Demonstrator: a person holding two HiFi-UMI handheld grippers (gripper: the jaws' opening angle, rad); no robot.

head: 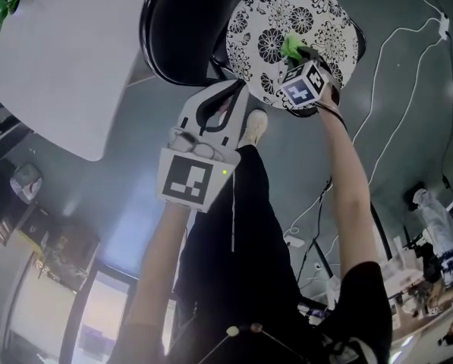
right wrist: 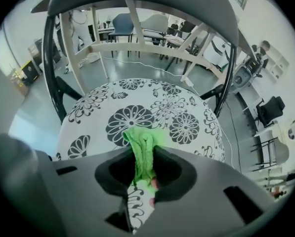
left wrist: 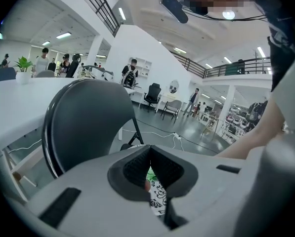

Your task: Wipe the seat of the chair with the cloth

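The green cloth (right wrist: 141, 149) was gripped in the right claw (right wrist: 143, 174), its long axis running forward from the jaws over the near edge of the patterned seat (right wrist: 187, 127). The left claw (left wrist: 149, 174), closed on nothing, was held farther back.

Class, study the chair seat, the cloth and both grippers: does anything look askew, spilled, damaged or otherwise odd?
Nothing stands out. The right gripper is shut on the green cloth over the flower-patterned seat, which shows no spill or tear. The left gripper is shut and empty.
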